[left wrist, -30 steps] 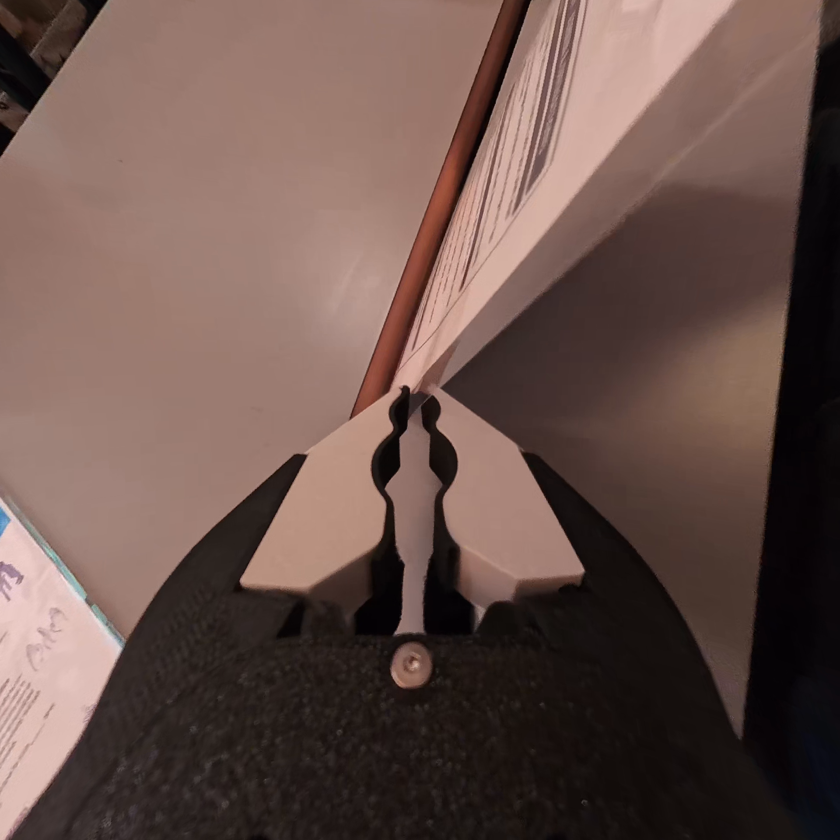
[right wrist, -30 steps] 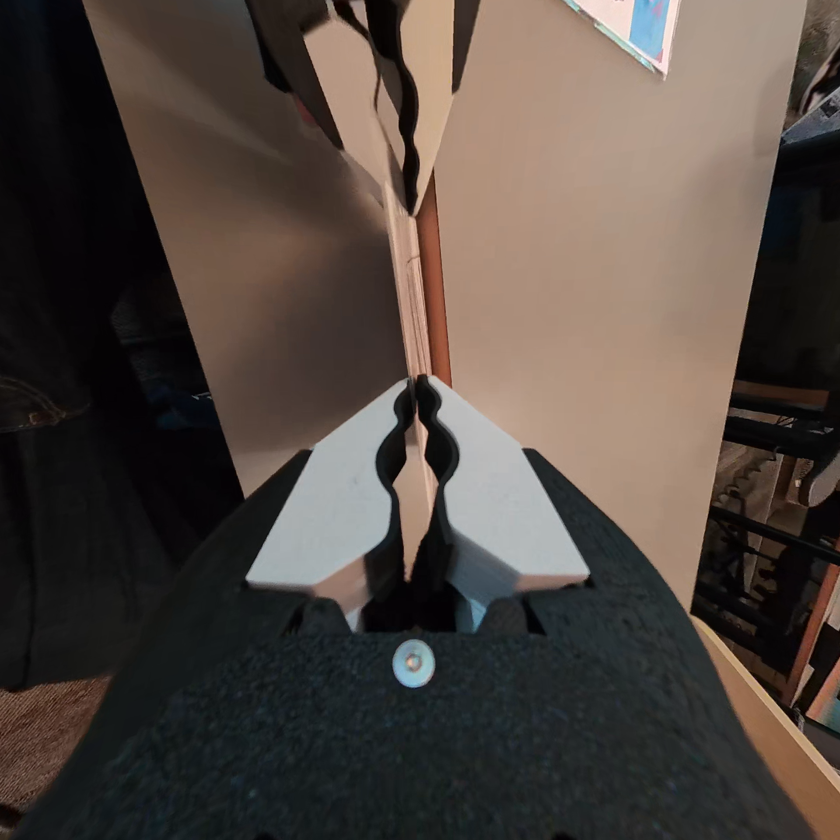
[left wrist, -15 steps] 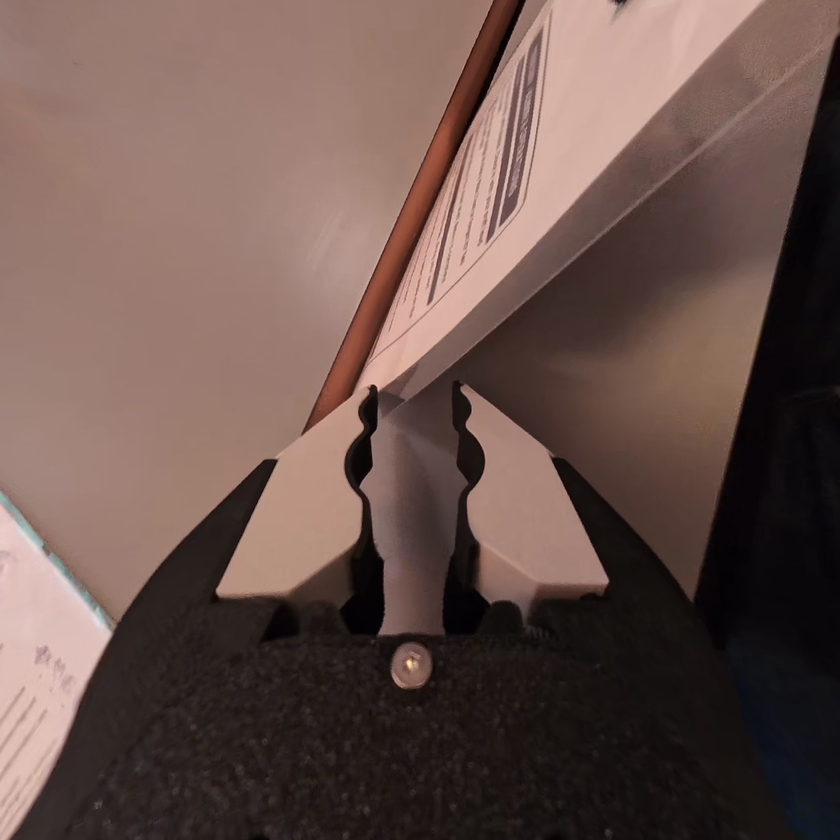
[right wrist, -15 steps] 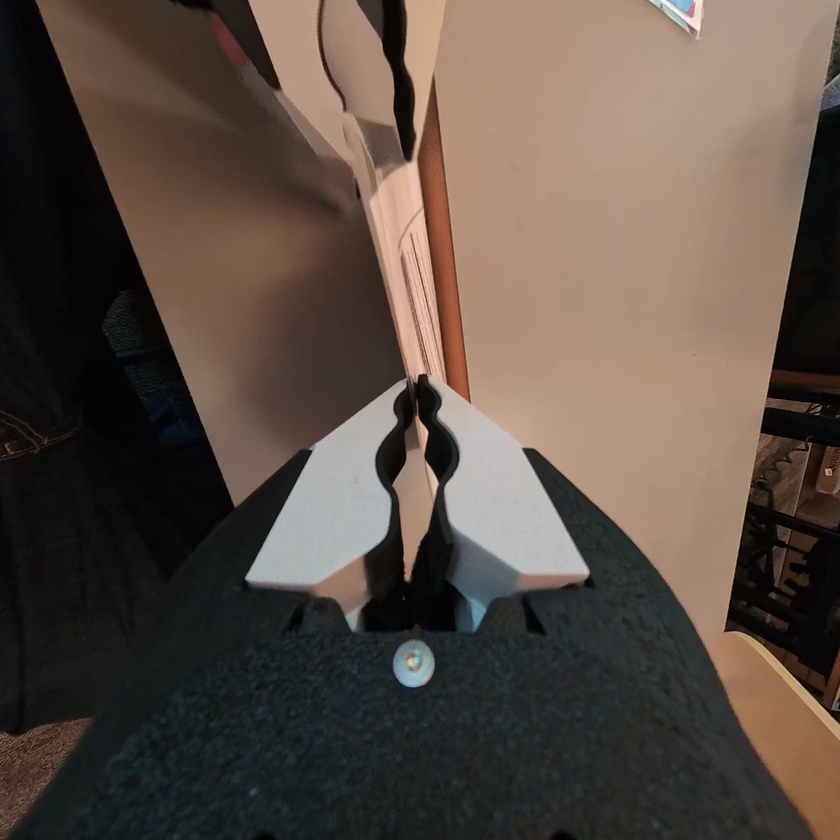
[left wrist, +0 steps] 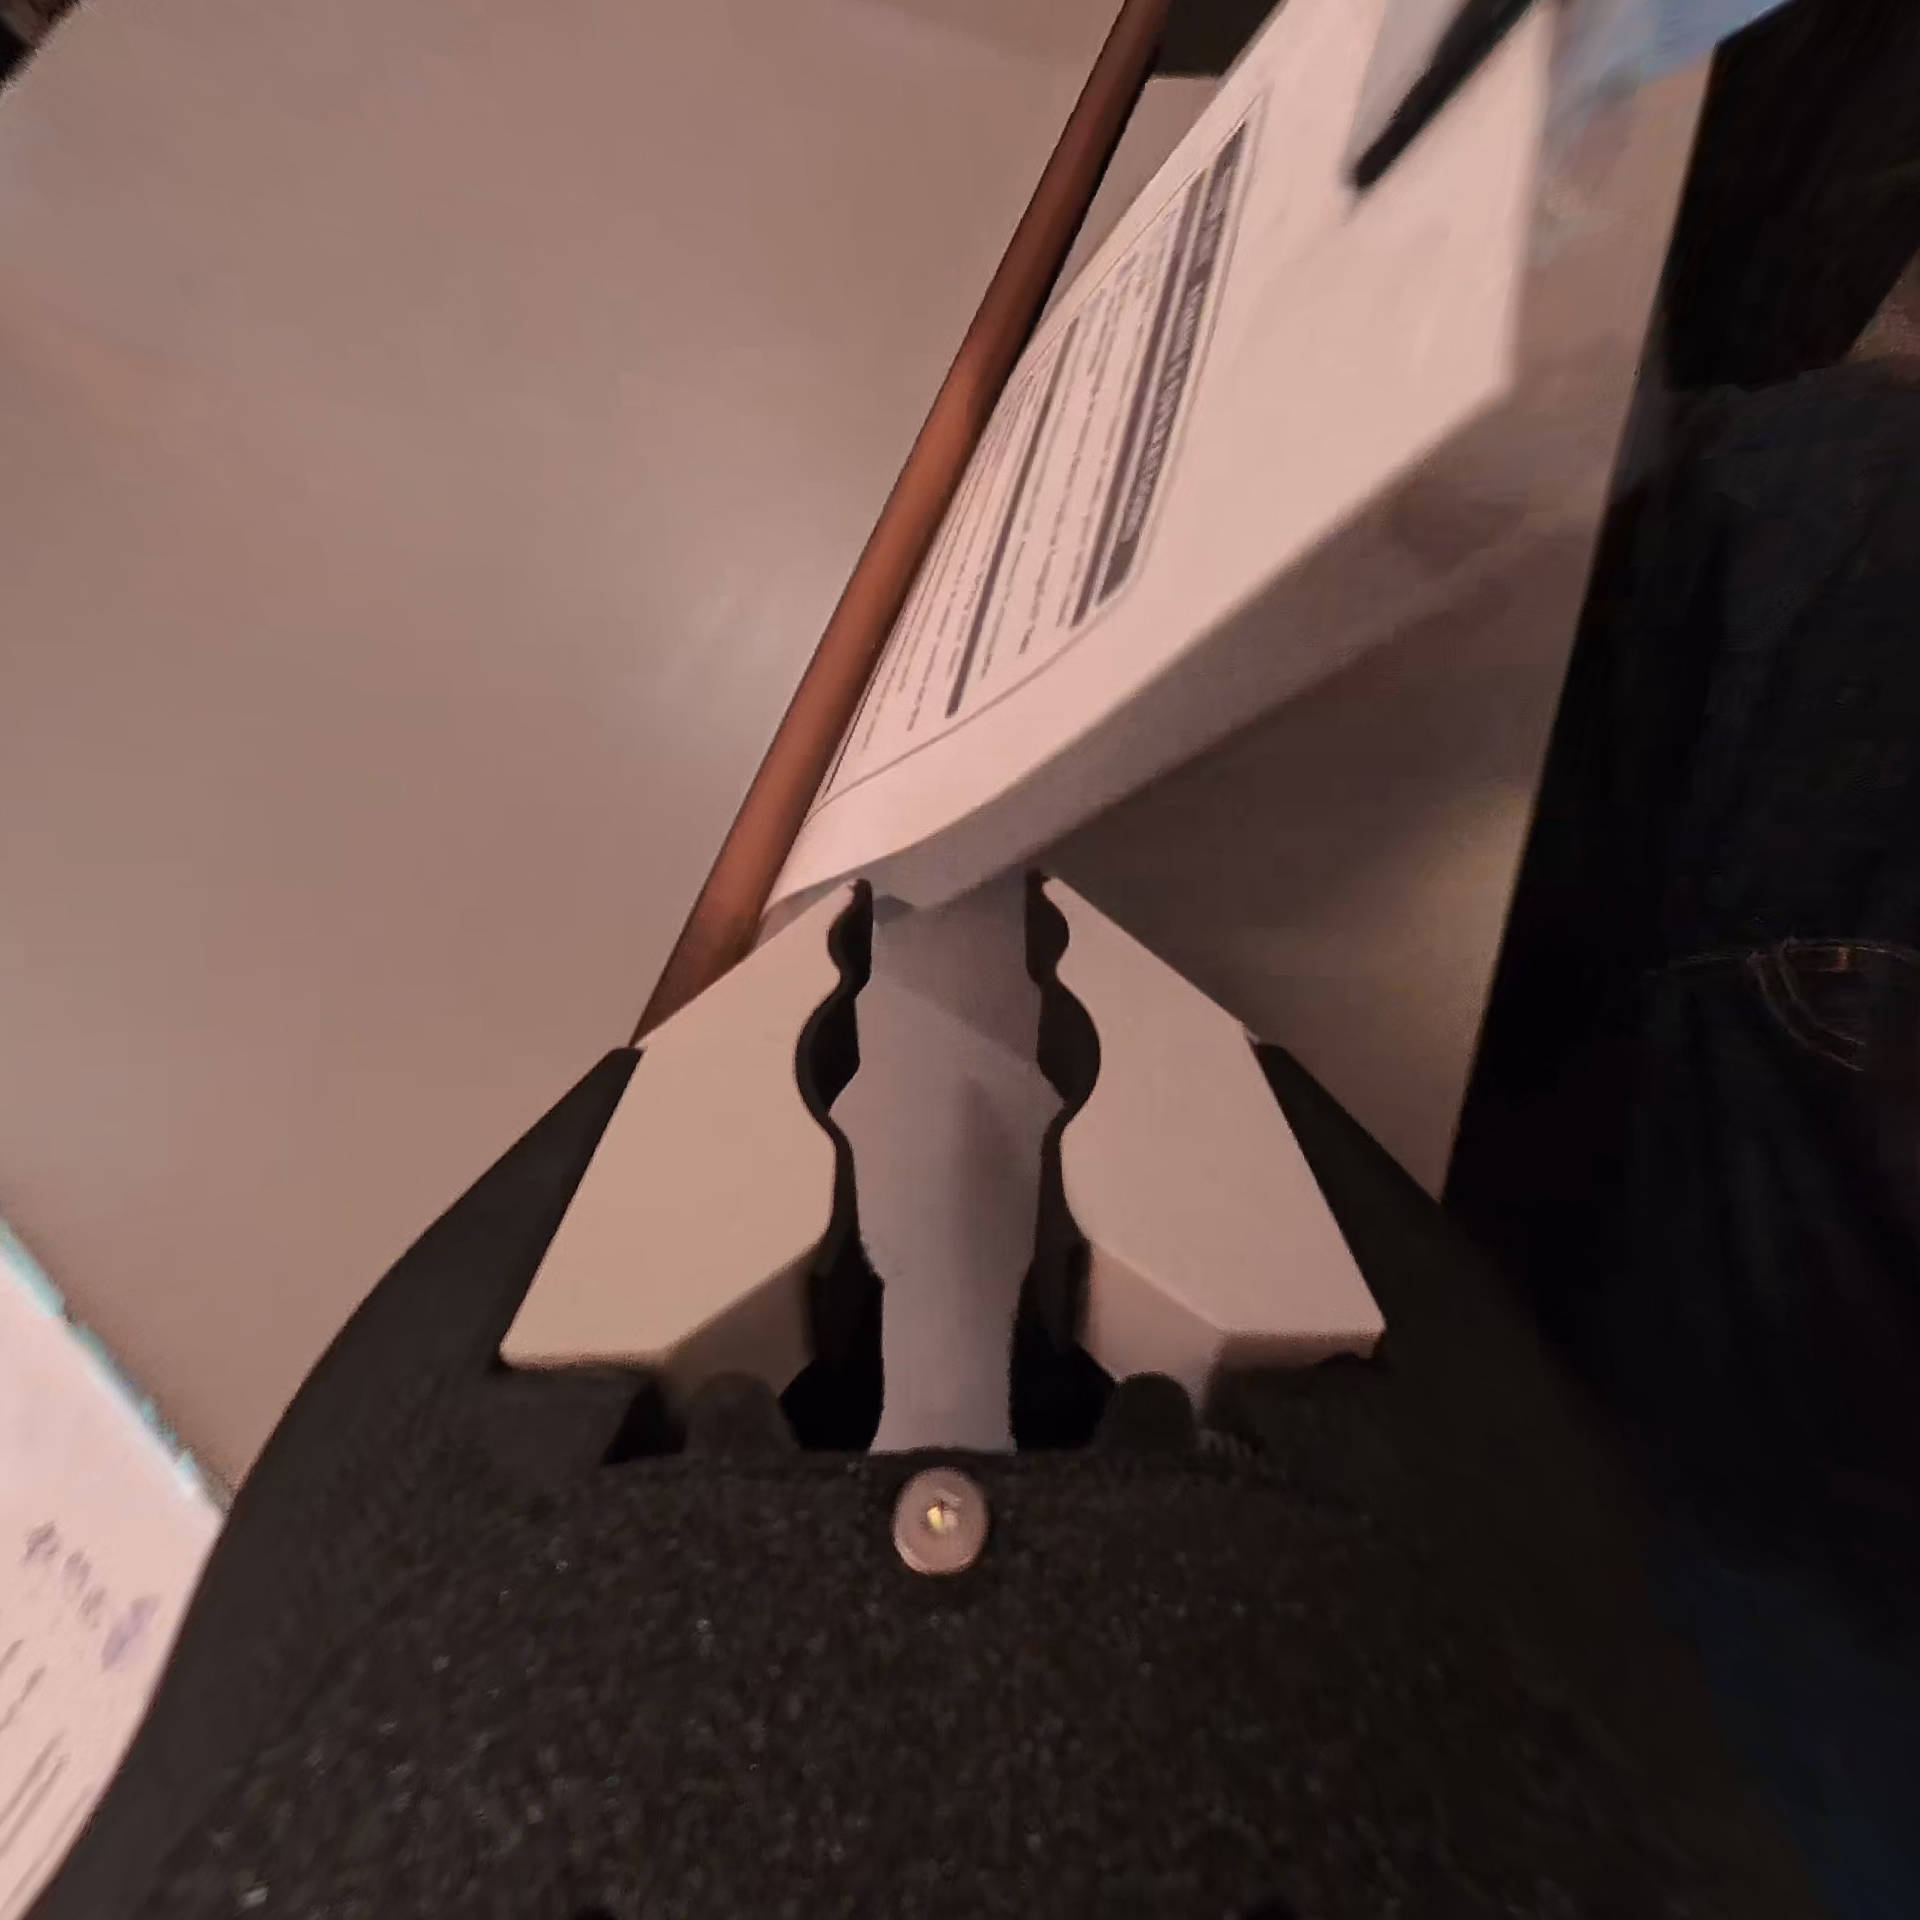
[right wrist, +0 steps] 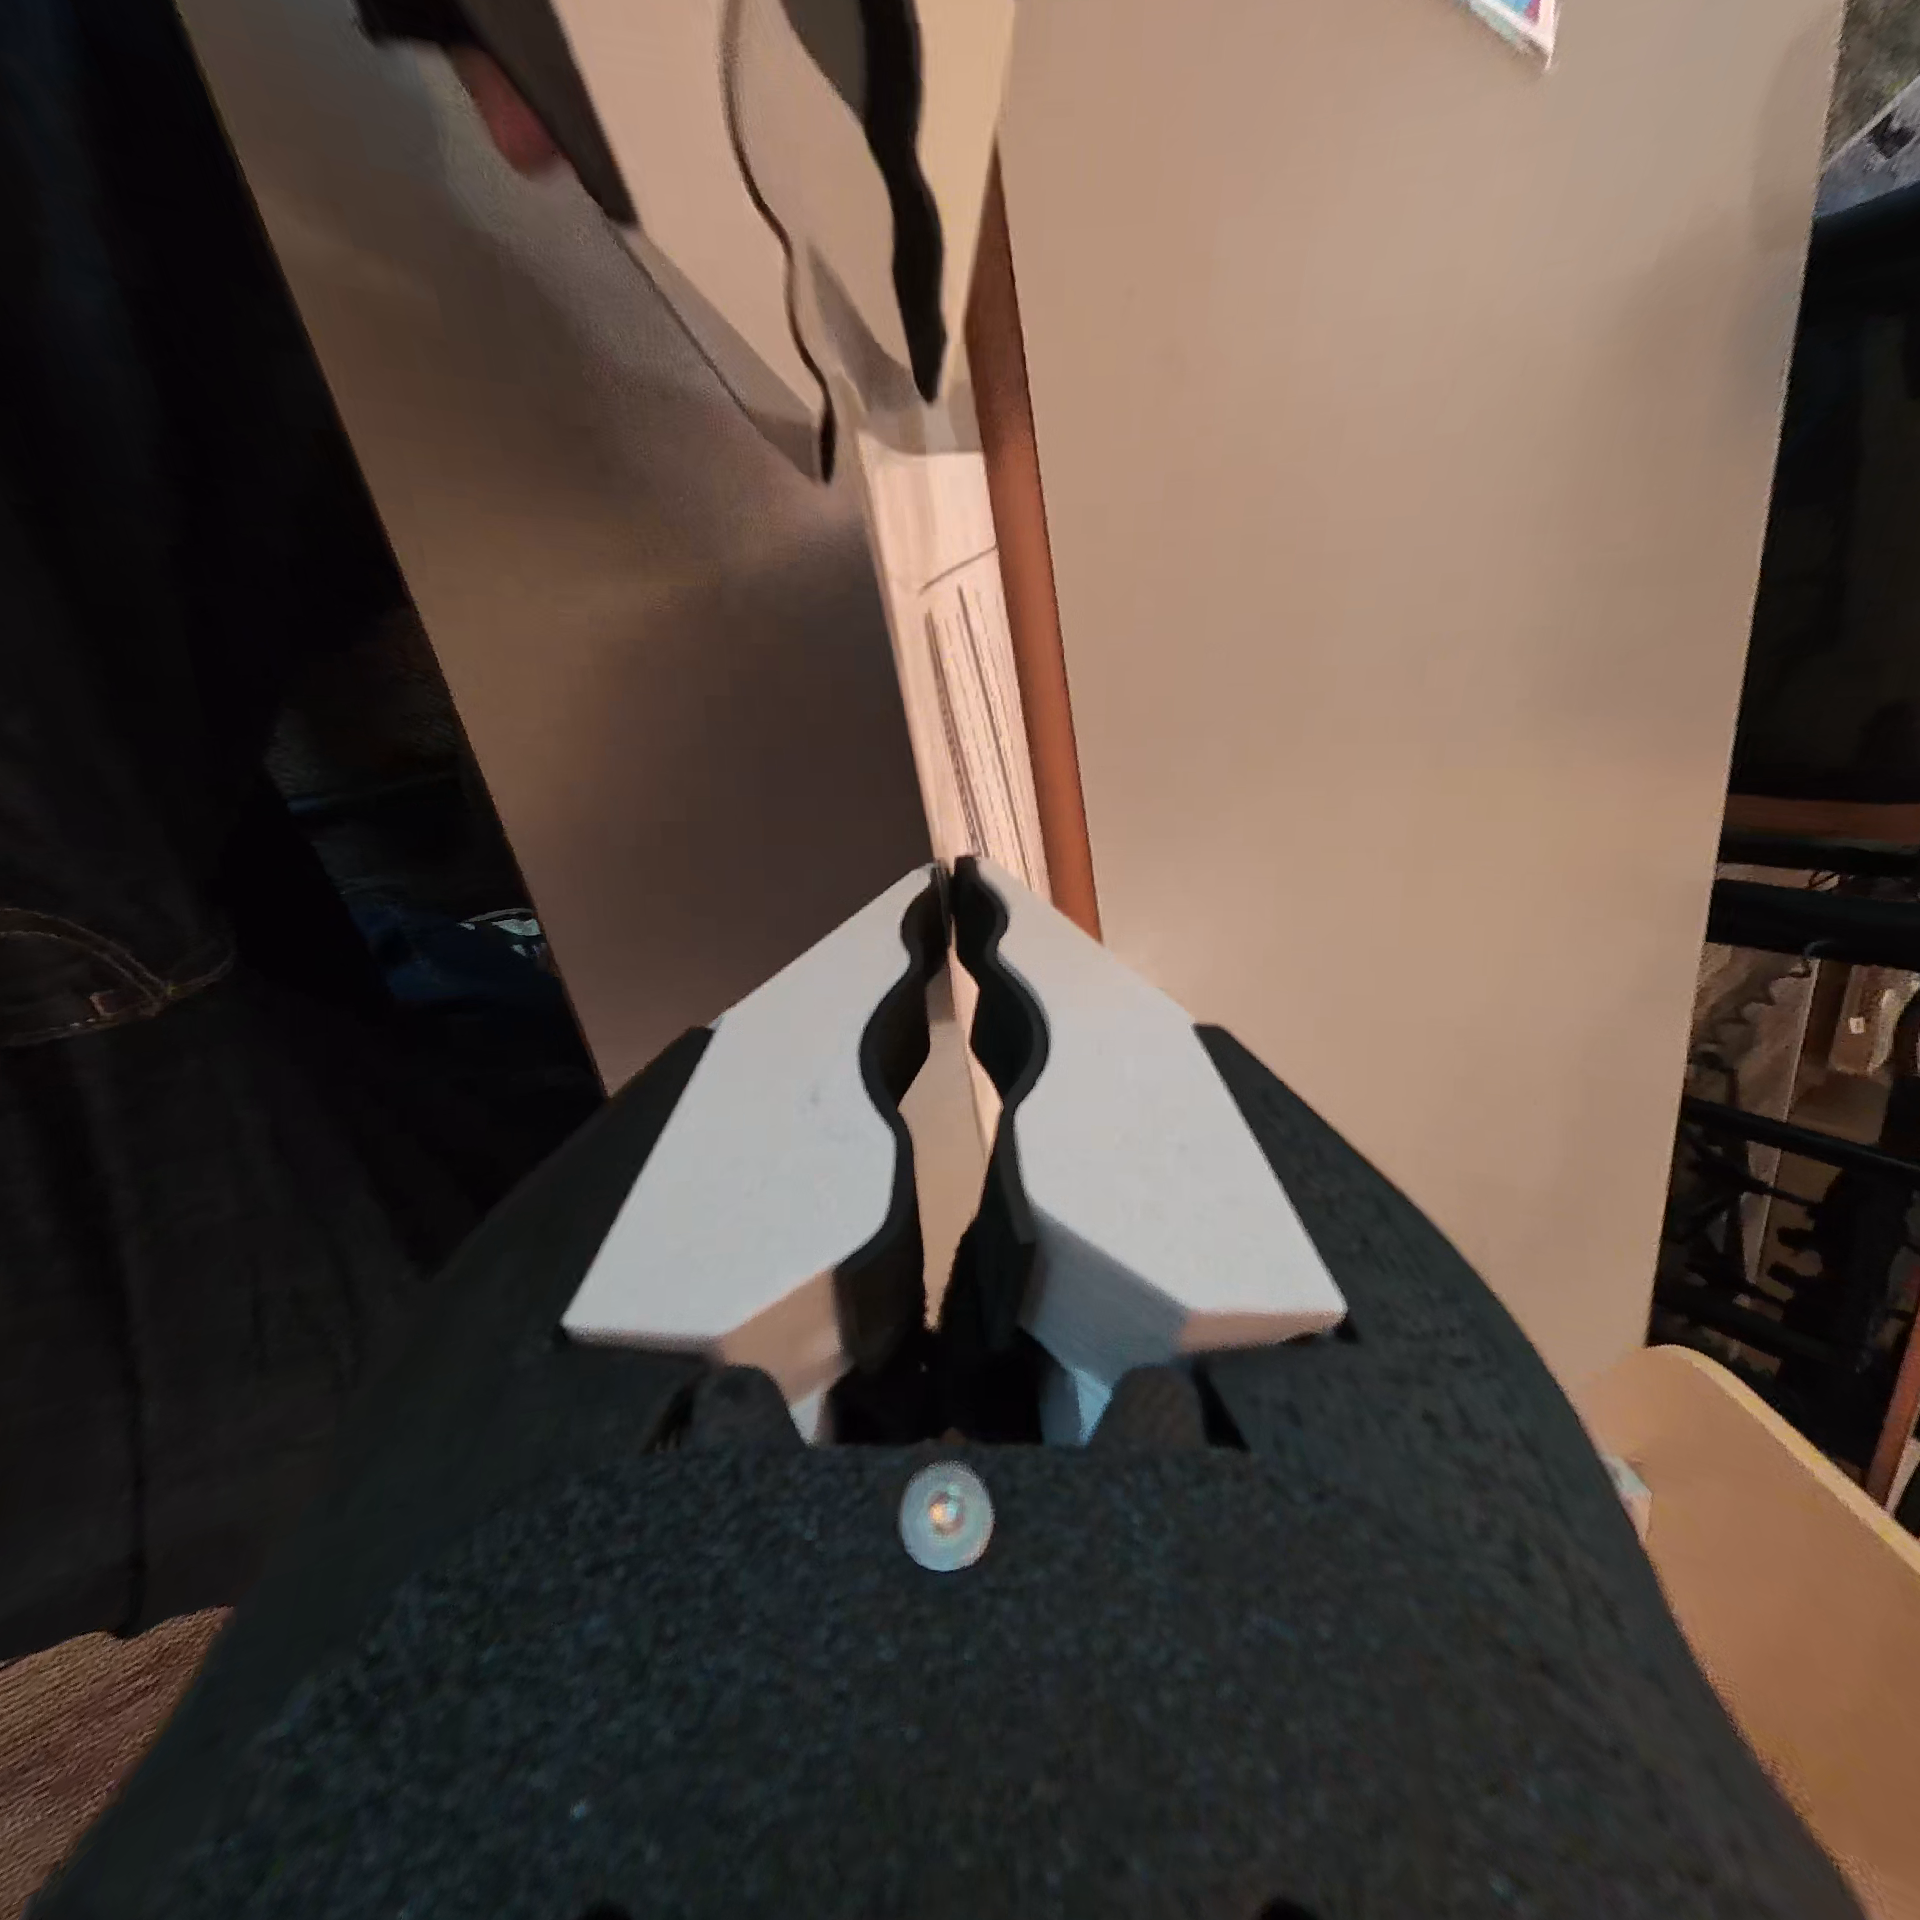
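A white printed sheet of paper (left wrist: pixel 1195 468) stretches between my two grippers, lifted off the pale table (left wrist: pixel 416 520). My left gripper (left wrist: pixel 940 888) is open, and the sheet's near corner lies loose at its fingertips. My right gripper (right wrist: pixel 951 868) is shut on the opposite edge of the sheet (right wrist: pixel 977 665). The open left gripper (right wrist: pixel 878 416) also shows at the far end in the right wrist view. A thin brown strip (left wrist: pixel 935 416) runs along the table beside the sheet.
Another printed sheet with a teal border (left wrist: pixel 62 1507) lies on the table at the left. A person in dark jeans (left wrist: pixel 1766 935) stands at the table edge. A pale wooden board (right wrist: pixel 1766 1507) and dark shelving (right wrist: pixel 1818 1039) are at the right. The left gripper's tips are roughly 11 cm from the right gripper's.
My left gripper has opened and let go of the sheet's corner. The sheet has tipped flatter, showing more of its printed face. My right gripper stays shut on its edge.
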`<state>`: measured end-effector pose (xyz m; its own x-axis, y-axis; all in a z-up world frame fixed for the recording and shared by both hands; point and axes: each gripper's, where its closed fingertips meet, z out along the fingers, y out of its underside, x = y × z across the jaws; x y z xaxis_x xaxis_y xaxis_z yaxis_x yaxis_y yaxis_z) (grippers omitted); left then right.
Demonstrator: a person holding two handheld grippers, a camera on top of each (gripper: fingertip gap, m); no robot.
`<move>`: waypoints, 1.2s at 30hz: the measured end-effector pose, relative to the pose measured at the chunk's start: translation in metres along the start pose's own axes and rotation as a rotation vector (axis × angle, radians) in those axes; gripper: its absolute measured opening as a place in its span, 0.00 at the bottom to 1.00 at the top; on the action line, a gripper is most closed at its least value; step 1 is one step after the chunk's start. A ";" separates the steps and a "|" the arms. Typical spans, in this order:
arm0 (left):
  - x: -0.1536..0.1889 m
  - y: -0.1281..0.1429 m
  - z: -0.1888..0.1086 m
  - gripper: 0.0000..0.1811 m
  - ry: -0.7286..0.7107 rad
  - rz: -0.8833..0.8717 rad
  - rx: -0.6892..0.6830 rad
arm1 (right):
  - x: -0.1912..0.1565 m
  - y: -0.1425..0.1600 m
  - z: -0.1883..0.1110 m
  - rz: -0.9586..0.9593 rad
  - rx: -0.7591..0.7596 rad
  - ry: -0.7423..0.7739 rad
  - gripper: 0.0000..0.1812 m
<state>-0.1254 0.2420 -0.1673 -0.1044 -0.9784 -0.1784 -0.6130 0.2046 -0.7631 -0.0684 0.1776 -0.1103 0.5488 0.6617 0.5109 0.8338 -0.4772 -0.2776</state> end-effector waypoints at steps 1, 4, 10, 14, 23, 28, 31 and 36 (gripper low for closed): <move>0.004 -0.002 -0.008 0.16 -0.014 0.011 0.014 | -0.001 0.001 0.000 0.002 -0.006 -0.001 0.00; 0.020 -0.016 -0.025 0.16 -0.046 0.063 0.034 | -0.001 0.002 -0.001 -0.015 -0.020 0.016 0.00; 0.030 -0.052 -0.041 0.16 -0.121 0.168 0.088 | -0.001 0.000 0.000 0.001 -0.012 0.028 0.00; 0.031 -0.066 -0.052 0.15 -0.127 0.131 0.166 | -0.003 -0.001 0.001 0.004 0.000 0.031 0.00; 0.033 -0.062 -0.038 0.00 -0.129 0.241 0.142 | -0.005 -0.005 0.013 -0.001 0.051 0.032 0.00; 0.027 -0.052 -0.031 0.00 -0.118 0.218 0.108 | -0.003 -0.007 0.024 0.006 0.062 0.028 0.00; 0.026 -0.049 -0.029 0.00 -0.113 0.218 0.094 | -0.002 -0.007 0.028 0.012 0.067 0.027 0.00; 0.025 -0.043 -0.025 0.01 -0.087 0.180 0.080 | -0.002 -0.007 0.033 0.022 0.068 0.037 0.01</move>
<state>-0.1215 0.2080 -0.1234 -0.1361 -0.9205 -0.3663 -0.5262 0.3804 -0.7605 -0.0732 0.1989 -0.1357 0.5658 0.6287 0.5335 0.8242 -0.4505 -0.3432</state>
